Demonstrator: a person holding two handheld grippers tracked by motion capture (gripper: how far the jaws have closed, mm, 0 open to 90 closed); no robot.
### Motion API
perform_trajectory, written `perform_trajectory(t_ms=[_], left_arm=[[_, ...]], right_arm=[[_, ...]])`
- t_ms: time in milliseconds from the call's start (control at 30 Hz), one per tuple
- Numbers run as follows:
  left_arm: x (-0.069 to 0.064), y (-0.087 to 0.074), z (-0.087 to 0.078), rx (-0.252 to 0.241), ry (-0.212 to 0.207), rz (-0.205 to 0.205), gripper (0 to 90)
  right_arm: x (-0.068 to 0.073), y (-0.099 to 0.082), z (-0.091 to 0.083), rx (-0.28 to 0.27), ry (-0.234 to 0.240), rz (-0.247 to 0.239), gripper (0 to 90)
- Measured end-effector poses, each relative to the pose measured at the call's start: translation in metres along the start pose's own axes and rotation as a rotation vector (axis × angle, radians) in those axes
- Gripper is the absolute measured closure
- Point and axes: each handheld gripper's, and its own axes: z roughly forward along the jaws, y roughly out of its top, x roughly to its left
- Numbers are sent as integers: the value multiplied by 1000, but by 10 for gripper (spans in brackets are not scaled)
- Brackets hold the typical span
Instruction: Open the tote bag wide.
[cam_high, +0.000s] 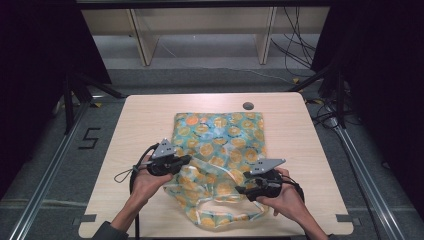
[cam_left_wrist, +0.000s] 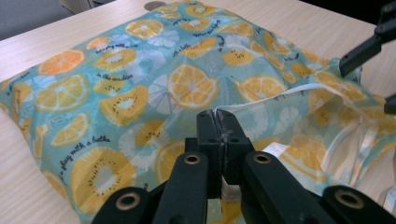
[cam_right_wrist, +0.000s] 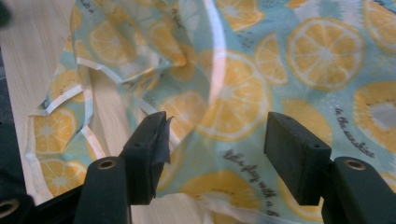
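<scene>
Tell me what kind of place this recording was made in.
Probably a lab or data-collection rig, not a home: a bare wooden table framed by metal rails, black curtains at both sides, loose cables on the floor, and a taped number beside the table.

Bare table (cam_high: 145, 112) is left open on both sides of the fruit-print bag (cam_high: 220, 135) and beyond its far edge, broken only by a round hole (cam_high: 248, 106). The near middle is blocked by the bag's crumpled mouth and handle loops (cam_high: 220, 212).
</scene>
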Motion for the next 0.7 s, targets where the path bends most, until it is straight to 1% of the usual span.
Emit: perform_trajectory(t_ms=[33, 67, 100, 133, 167, 200, 233, 267, 300, 333, 367, 400, 433, 467, 500, 533, 600, 633, 667, 700], left_arm=[[0, 1, 0, 3, 2, -3, 887], [2, 1, 0, 8, 2, 5, 886], [2, 1, 2, 3, -1, 1, 885], [2, 1, 2, 3, -1, 1, 885], [3, -1, 5, 13, 0, -18, 884], [3, -1, 5, 13, 0, -18, 883], [5, -3, 9, 35, -3, -2, 881], [5, -3, 9, 35, -3, -2, 879], [6, -8, 14, 51, -11, -15, 870], [7, -10, 16, 50, -13, -25, 865], [10, -12, 16, 71, -17, 2, 864], [8, -14, 19, 63, -17, -41, 859], [12, -15, 18, 88, -28, -2, 853], [12, -15, 18, 88, -28, -2, 859], [10, -18, 21, 73, -26, -34, 862], [12, -18, 21, 89, -21, -13, 862], [12, -18, 21, 89, -28, -12, 854], [13, -18, 22, 93, -30, -11, 835], [12, -19, 23, 79, -34, -36, 811], [13, -19, 21, 94, -47, -45, 775]], right_arm=[[1, 1, 2, -3, -1, -20, 407], [3, 1, 3, 2, -11, -14, 419], [4, 2, 5, 3, -29, -36, 453], [4, 2, 5, 3, -29, -36, 453], [4, 4, 10, 10, -60, -52, 525], [4, 4, 14, -3, -70, -46, 592], [2, 5, 18, 12, -79, -59, 700], [2, 5, 18, 12, -79, -59, 700], [-1, 6, 24, 37, -101, -80, 822], [-3, 6, 25, 34, -100, -96, 856], [-6, 7, 25, 47, -91, -90, 894], [-8, 8, 27, 30, -103, -102, 900], [-10, 9, 26, 31, -106, -103, 900], [-12, 11, 27, 18, -107, -107, 900], [-15, 12, 27, 13, -108, -114, 900], [-16, 13, 26, 13, -110, -102, 900], [-19, 14, 26, 4, -106, -99, 900], [-22, 17, 25, -3, -104, -99, 900], [-23, 18, 24, 1, -111, -100, 900], [-26, 20, 24, -13, -115, -95, 900]])
